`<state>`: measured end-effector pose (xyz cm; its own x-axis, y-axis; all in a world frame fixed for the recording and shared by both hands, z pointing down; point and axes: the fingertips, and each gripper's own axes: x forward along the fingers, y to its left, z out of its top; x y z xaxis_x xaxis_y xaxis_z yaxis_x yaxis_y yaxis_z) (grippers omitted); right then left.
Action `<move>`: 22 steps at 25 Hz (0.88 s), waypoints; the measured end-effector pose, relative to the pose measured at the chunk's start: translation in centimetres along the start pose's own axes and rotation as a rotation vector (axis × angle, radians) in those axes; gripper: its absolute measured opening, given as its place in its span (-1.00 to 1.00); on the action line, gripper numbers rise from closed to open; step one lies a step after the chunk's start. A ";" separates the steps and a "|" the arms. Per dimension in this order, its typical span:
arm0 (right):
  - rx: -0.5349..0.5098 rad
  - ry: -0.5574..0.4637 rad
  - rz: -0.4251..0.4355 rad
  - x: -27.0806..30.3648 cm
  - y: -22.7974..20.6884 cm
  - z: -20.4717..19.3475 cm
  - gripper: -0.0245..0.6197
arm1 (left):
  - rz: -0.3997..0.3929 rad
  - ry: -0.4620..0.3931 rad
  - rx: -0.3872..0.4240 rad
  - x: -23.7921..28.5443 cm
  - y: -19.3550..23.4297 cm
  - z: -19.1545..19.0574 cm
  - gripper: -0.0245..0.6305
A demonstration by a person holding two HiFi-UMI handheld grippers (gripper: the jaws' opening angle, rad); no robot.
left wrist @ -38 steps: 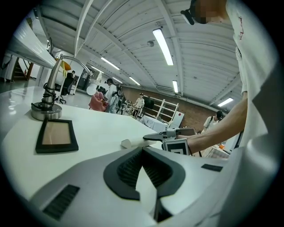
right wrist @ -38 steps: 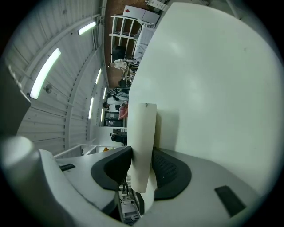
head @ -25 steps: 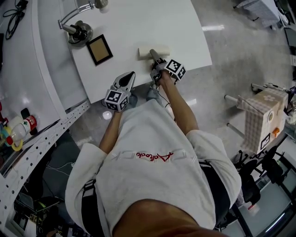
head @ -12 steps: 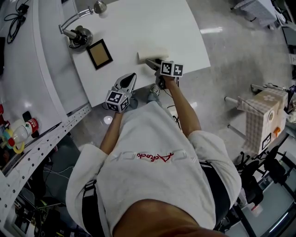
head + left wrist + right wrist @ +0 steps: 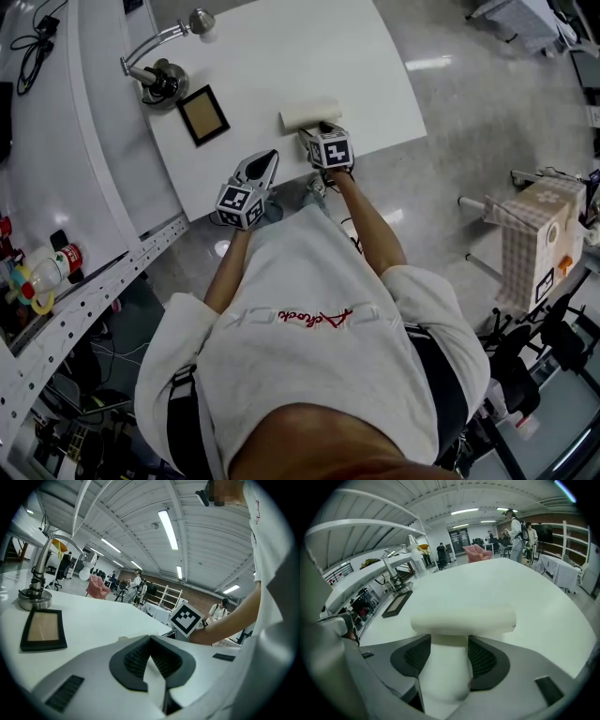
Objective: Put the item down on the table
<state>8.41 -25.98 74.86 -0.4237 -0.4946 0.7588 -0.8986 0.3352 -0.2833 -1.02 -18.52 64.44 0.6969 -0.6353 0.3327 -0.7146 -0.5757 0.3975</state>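
Observation:
The item is a white roller (image 5: pixel 311 114) with a thick white handle. It lies on the white table (image 5: pixel 281 47) near the front edge. In the right gripper view the roll (image 5: pixel 464 618) lies crosswise just ahead of me, and its handle runs back between my jaws. My right gripper (image 5: pixel 316 134) (image 5: pixel 450 645) is closing, with its pads close on either side of the handle and no clear squeeze on it. My left gripper (image 5: pixel 259 165) (image 5: pixel 151 662) hovers at the table's front edge, shut and empty.
A small dark picture frame (image 5: pixel 202 114) (image 5: pixel 42 630) (image 5: pixel 396 604) lies flat on the table to the left. Behind it a chrome arm on a round base (image 5: pixel 159 70) (image 5: pixel 35 597) stands. A curved white counter (image 5: pixel 56 169) runs along the left side.
My right gripper has swung left and now lines up straight behind the roller. The roller has kept its place on the table. The left gripper has stayed put.

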 end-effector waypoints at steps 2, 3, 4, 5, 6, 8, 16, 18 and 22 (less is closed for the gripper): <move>0.001 -0.007 -0.008 0.1 -0.3 -0.1 -0.23 | -0.004 0.000 0.002 0.1 -0.1 0.1 -0.88; -0.002 -0.012 -0.014 0.2 -0.5 -0.2 -0.31 | -0.008 0.001 0.003 0.1 -0.1 0.1 -0.88; -0.009 -0.016 -0.024 0.2 -0.7 -0.3 -0.42 | -0.010 0.001 0.004 0.2 -0.2 0.1 -0.88; -0.018 -0.016 -0.039 0.1 -1.0 -0.4 -0.52 | -0.012 0.001 0.004 0.2 -0.2 0.2 -0.88; -0.028 -0.013 -0.056 -0.1 -1.2 -0.4 -0.62 | -0.013 0.001 0.004 0.2 -0.2 0.2 -0.88; -0.047 -0.009 -0.085 -0.4 -1.7 -0.5 -0.79 | -0.014 0.001 0.005 0.3 -0.2 0.3 -0.88; -0.035 -0.021 -0.095 -0.8 -1.8 -1.2 -0.95 | -0.024 -0.001 0.016 0.4 -0.6 0.6 -0.88; -0.032 -0.040 -0.089 -1.3 -1.4 -0.9 -0.95 | -0.028 0.000 0.021 0.5 -0.7 0.7 -0.88; -0.053 -0.098 -0.084 -2.8 -0.2 -0.2 -0.95 | -0.039 -0.004 0.033 0.6 -0.8 1.0 -0.88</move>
<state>9.82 -24.50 72.89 -0.3590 -0.5977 0.7169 -0.9250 0.3305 -0.1877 -0.13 -18.97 63.44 0.7239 -0.6143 0.3138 -0.6887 -0.6166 0.3815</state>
